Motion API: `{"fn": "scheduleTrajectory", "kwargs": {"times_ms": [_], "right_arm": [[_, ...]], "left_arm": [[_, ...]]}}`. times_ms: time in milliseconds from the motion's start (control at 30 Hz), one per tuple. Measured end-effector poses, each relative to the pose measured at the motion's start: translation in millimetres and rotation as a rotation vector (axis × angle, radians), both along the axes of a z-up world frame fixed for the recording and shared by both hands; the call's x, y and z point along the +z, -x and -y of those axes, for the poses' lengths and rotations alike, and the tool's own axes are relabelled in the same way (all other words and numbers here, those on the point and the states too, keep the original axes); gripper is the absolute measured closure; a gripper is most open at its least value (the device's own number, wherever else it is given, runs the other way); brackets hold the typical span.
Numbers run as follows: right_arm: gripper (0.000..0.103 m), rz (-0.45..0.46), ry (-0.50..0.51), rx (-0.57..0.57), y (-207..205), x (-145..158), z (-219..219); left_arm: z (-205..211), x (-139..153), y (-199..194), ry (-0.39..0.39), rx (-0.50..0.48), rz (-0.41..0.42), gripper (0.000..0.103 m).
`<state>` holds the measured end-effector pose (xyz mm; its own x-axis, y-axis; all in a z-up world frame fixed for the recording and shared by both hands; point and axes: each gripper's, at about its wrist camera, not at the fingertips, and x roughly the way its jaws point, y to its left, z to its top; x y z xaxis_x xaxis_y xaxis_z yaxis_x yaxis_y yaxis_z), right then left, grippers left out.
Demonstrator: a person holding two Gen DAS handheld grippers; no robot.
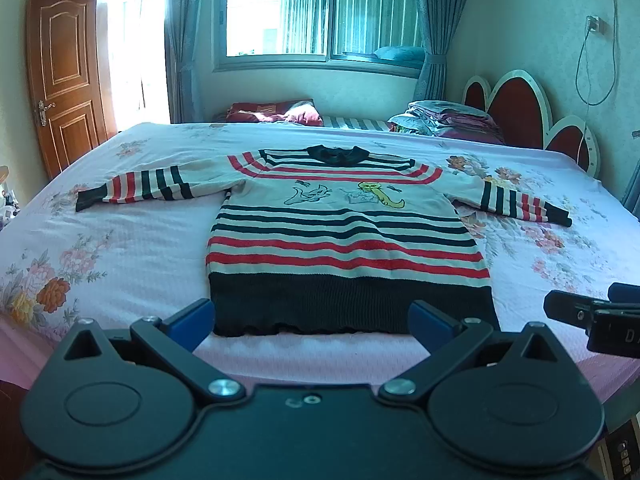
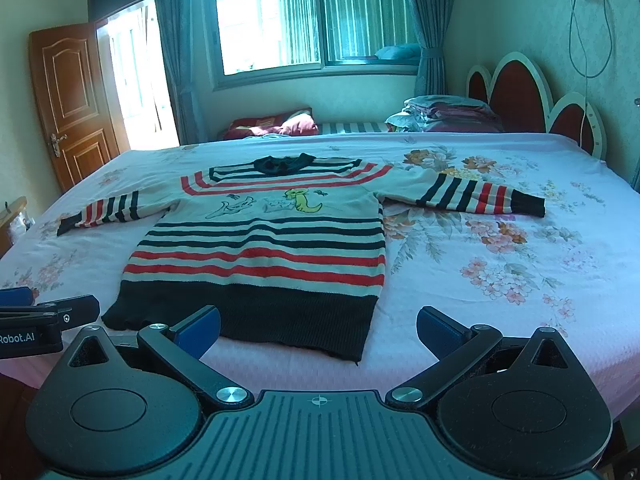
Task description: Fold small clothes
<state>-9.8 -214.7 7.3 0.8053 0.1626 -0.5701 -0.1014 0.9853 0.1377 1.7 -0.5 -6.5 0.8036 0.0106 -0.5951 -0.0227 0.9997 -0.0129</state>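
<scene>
sweater (image 1: 344,236): lies flat and face up on the bed (image 1: 132,248), spread out; no fold made yet, as I judge it
long axis: runs straight away from both claws; dark hem (image 1: 352,308) nearest them, dark collar (image 1: 338,154) at the far end; the sleeves reach out sideways across that line
left sleeve (image 1: 148,186): stretched out to the left, cuff well apart from the body
right sleeve (image 2: 480,196): stretched out to the right, cuff well apart from the body
left claw (image 1: 312,326): wide, holding nothing; tilted down at the bed; the hem lies just ahead, almost squarely between its blue tips
right claw (image 2: 318,332): wide, holding nothing; tilted down likewise; the hem's right corner (image 2: 360,350) lies just ahead, the body off to its left side
nearer hand: each sleeve lies on its own claw's side, so left for left and right for right seems natural; for the hem, the left claw sits centred and the right sits at the corner
claws to each other: side by side, near, not touching; each shows at the edge of the other's view
beyond: piled bedding (image 1: 448,118) by the headboard, window behind
</scene>
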Motion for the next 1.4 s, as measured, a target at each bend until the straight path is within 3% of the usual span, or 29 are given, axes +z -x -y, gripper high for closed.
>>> {"fn": "scheduleTrajectory", "kwargs": {"times_ms": [1400], "right_arm": [[0.0, 0.004, -0.005, 0.018, 0.2, -0.4, -2.5]], "left_arm": [[0.9, 1.4, 2.7, 0.003, 0.013, 0.001, 0.0]]}}
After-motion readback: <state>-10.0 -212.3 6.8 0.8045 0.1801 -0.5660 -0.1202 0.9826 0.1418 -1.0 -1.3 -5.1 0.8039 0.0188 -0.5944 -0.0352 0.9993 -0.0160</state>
